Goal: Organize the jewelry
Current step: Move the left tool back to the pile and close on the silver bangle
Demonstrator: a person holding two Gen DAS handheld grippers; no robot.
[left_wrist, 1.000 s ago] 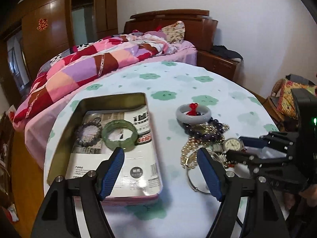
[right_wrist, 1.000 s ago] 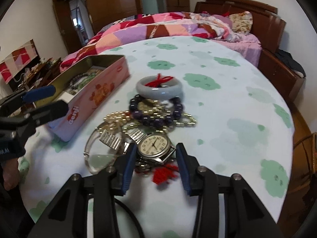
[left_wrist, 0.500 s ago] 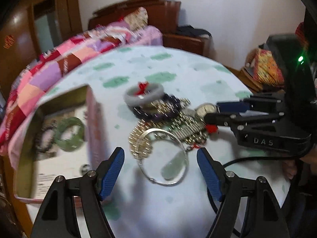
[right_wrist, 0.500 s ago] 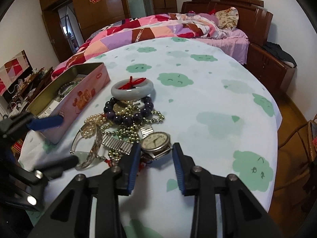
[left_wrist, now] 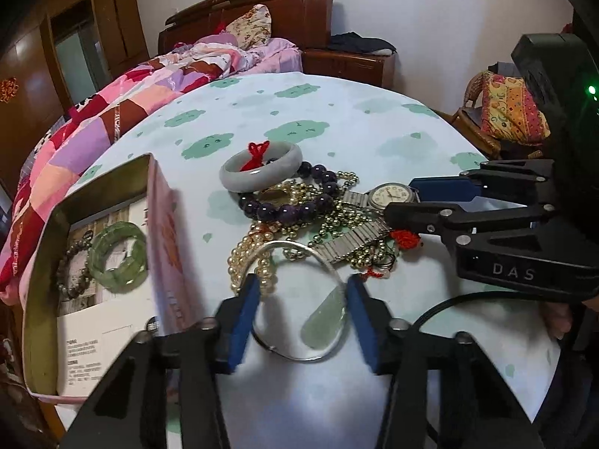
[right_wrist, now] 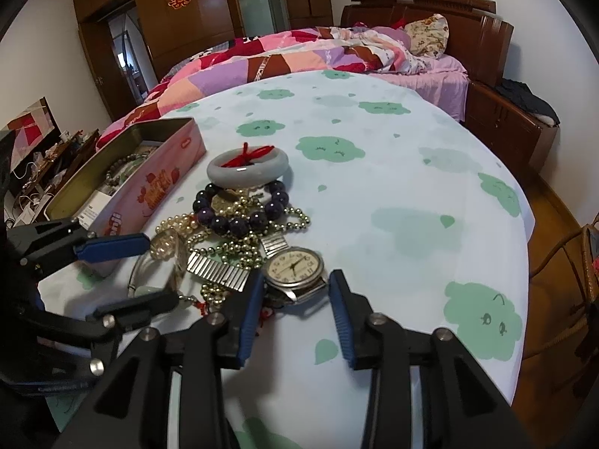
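A heap of jewelry lies on the tablecloth: a grey bangle (left_wrist: pixel 260 172) tied with red string, a purple bead bracelet (left_wrist: pixel 288 209), pearl and gold bead strands, and a wristwatch (right_wrist: pixel 295 265). My left gripper (left_wrist: pixel 303 314) is closing around a silver hoop (left_wrist: pixel 295 247) carrying a pale green pendant (left_wrist: pixel 324 321). The hoop lies between the blue pads, which are not clearly pressing on it. My right gripper (right_wrist: pixel 295 307) stands open, its pads flanking the watch with a small gap. A green bangle (left_wrist: pixel 118 258) and a dark bead bracelet lie in the open tin (left_wrist: pixel 45 262).
The pink tin (right_wrist: pixel 164 123) stands left of the heap on a round table with a cloud-print cloth (right_wrist: pixel 411 194). A bed (right_wrist: pixel 299 52) lies beyond the table's far edge, with a wooden nightstand on the right. A cable (left_wrist: pixel 468 299) trails under the right gripper.
My left gripper swung right from over the tin to the silver hoop, dropped lower, and its jaws narrowed around the hoop. The right gripper has stayed at the watch.
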